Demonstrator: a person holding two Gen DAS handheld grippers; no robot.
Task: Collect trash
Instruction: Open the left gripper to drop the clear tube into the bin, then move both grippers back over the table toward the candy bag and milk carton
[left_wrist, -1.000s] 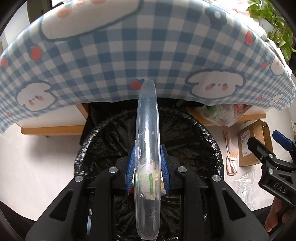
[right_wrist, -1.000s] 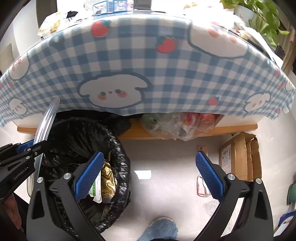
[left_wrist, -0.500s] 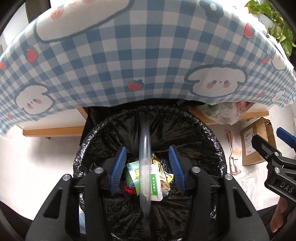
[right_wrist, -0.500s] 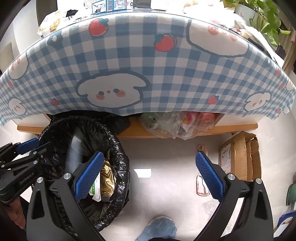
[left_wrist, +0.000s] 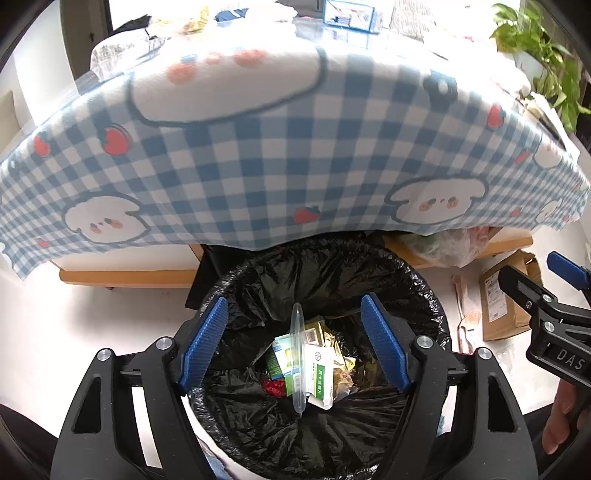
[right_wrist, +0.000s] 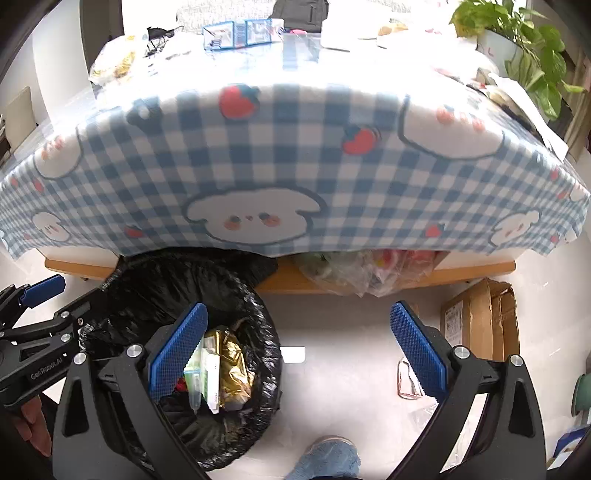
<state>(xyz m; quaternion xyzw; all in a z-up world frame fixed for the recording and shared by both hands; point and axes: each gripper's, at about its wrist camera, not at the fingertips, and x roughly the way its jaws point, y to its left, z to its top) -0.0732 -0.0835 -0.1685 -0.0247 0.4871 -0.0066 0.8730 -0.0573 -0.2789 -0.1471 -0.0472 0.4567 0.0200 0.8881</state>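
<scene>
Worktop: covered by a checked cloth in blue and white with puppy faces and strawberries; its edge hangs over the far rim of the bin.
Bin: stands on the pale floor under the worktop edge, lined with a black bag, open at the top.
Cardboard box: on the floor to the right of the bin, well apart from it, flaps open.
Left gripper: points down above the bin; the jaws are opening, the blue pads wide apart, nothing pressed between them.
Right gripper: over the floor, its left pad above the bin's rim; jaws wide apart and empty.
Clear plastic piece: long and narrow, inside the bin, lying free on the other trash.
Other trash: green and white small boxes and a gold wrapper at the bin's bottom.
Slipper: blue, at the lower edge in the right wrist view.
</scene>
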